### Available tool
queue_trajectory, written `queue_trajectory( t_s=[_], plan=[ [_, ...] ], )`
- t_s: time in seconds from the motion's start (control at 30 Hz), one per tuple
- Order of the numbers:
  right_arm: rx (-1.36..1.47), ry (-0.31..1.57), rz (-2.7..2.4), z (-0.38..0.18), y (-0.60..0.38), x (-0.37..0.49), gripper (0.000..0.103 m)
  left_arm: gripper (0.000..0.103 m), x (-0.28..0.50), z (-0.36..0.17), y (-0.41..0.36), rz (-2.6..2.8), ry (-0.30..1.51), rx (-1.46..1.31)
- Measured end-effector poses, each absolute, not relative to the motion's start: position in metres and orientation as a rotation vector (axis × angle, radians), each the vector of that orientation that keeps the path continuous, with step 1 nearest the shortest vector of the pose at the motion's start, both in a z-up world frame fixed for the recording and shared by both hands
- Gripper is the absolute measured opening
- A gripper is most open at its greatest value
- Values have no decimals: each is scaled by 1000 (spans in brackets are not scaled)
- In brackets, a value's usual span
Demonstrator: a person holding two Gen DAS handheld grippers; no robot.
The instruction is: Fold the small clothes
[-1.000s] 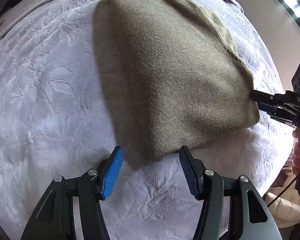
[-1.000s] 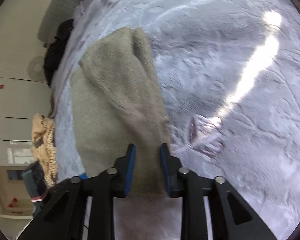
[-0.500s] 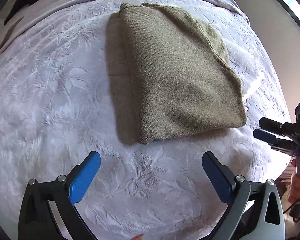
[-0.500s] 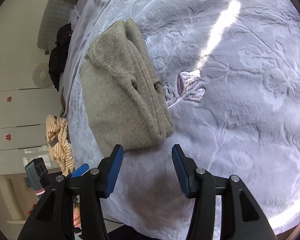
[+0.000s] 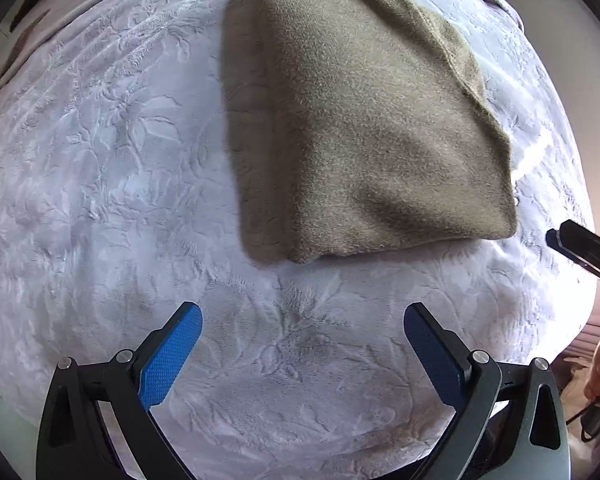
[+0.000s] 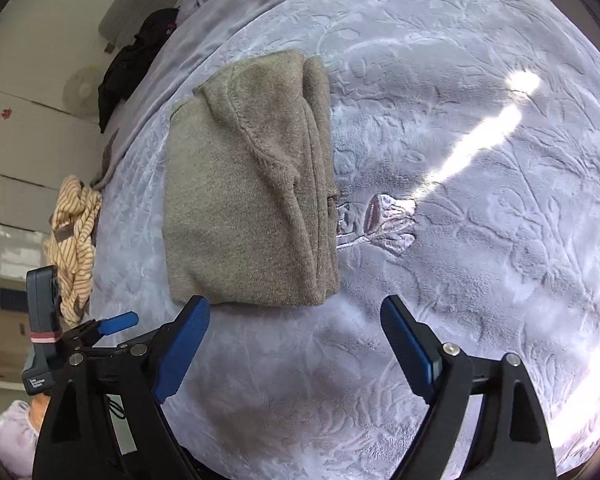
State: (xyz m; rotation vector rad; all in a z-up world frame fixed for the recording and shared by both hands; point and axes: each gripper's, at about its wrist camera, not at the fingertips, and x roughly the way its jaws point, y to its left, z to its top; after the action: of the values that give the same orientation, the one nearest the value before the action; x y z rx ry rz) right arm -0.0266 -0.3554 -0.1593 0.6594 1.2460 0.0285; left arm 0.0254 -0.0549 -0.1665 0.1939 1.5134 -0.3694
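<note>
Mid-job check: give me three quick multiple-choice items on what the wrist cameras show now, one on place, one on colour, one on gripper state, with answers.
1. Where does the folded garment lie?
A. On the pale embossed blanket
B. On a wooden floor
C. In a basket

2. What colour is the garment?
A. Bright red
B. Olive-brown
C. Navy blue

3. How does the left gripper stand?
A. Shut on the garment
B. Shut on nothing
C. Open, holding nothing

Answers:
1. A, the blanket shows all round the garment in both views.
2. B, its fuzzy cloth reads olive-brown in both views.
3. C, its blue pads stand wide apart with only blanket between them; the right gripper is likewise open.
</note>
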Motion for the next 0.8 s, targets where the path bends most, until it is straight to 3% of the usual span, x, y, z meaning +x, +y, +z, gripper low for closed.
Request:
queue_trajectory(
  t_s=[0.8],
  plan=[
    [772, 1351, 33, -193, -382, -26, 90, 101, 50, -185, -73, -327, 1485, 198]
  ],
)
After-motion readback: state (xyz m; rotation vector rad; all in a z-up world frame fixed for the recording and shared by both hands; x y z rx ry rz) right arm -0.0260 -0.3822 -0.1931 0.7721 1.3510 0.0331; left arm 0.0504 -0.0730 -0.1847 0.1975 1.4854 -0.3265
